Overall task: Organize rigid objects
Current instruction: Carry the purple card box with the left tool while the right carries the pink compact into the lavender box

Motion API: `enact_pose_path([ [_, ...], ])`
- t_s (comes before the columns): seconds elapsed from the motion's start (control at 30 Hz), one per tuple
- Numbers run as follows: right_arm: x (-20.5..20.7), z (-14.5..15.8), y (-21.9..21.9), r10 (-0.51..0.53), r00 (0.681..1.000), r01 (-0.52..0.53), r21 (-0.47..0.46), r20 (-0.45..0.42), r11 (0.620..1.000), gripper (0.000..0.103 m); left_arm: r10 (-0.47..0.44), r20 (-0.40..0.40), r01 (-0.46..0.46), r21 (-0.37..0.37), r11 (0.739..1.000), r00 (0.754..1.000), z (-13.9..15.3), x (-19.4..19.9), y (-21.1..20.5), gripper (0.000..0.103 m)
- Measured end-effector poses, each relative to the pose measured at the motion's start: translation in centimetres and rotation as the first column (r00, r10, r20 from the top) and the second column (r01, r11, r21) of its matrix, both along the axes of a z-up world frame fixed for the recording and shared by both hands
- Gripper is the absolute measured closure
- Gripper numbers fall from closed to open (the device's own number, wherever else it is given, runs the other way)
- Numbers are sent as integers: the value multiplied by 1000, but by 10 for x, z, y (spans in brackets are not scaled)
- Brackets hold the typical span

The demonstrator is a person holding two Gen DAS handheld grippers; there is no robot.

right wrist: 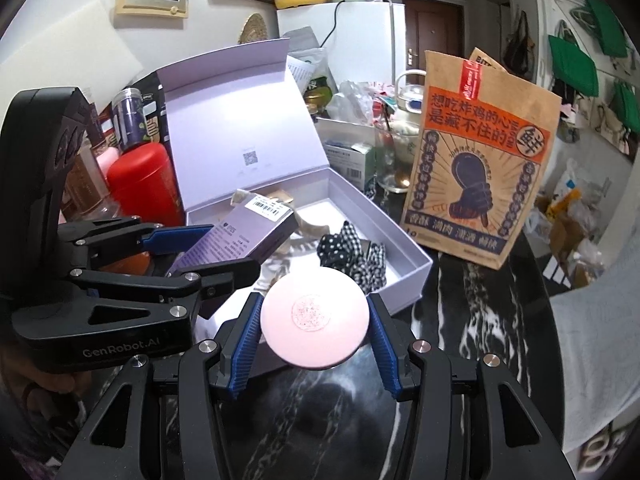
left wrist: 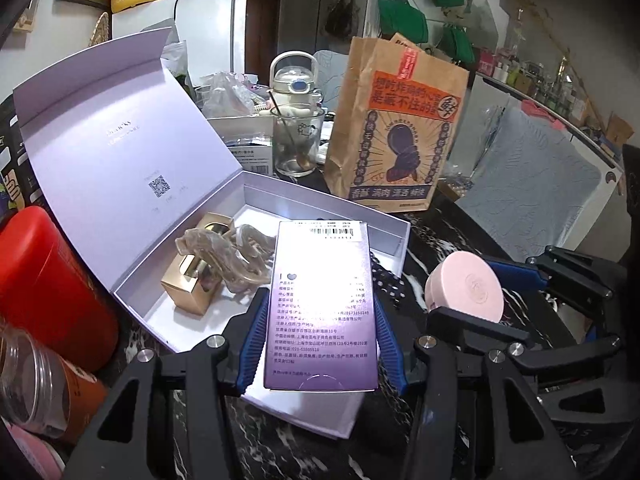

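My left gripper (left wrist: 320,320) pinches the light, stiff purple carton (left wrist: 322,304) mid-sides; my right gripper (right wrist: 314,336) clamps the slick pink compact (right wrist: 314,318) at its rim.

Open gift box (left wrist: 394,228) on bench (right wrist: 480,300), lid up at rear-left. Inside: small carton (left wrist: 192,288), hair clips (left wrist: 236,258), checked scrunchies (right wrist: 354,254). Paper bag (right wrist: 476,168) right of box; glass (left wrist: 296,144) behind; canister (right wrist: 142,184) left.

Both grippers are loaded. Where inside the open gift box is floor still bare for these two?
Bare white floor runs along the gift box's far wall, and in its near-left corner beside the gold carton. The hair claws crowd the middle; the checked scrunchies fill the right end.
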State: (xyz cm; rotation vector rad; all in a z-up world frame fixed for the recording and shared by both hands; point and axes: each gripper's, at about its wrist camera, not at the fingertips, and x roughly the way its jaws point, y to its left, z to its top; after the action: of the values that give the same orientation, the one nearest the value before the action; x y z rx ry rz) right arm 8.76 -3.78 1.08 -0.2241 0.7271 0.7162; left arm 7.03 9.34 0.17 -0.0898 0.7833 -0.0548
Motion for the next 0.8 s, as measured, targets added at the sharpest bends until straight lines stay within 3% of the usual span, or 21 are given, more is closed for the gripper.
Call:
enact_pose_path([
  [0.3, 22, -8, 7, 21, 1000, -21, 34, 0, 999, 52, 22, -26, -21, 7, 1000, 999, -14, 21, 13, 53],
  [0.8, 51, -31, 33, 100, 995, -100, 11, -26, 995, 52, 65, -80, -62, 36, 997, 995, -38, 45, 28, 53],
])
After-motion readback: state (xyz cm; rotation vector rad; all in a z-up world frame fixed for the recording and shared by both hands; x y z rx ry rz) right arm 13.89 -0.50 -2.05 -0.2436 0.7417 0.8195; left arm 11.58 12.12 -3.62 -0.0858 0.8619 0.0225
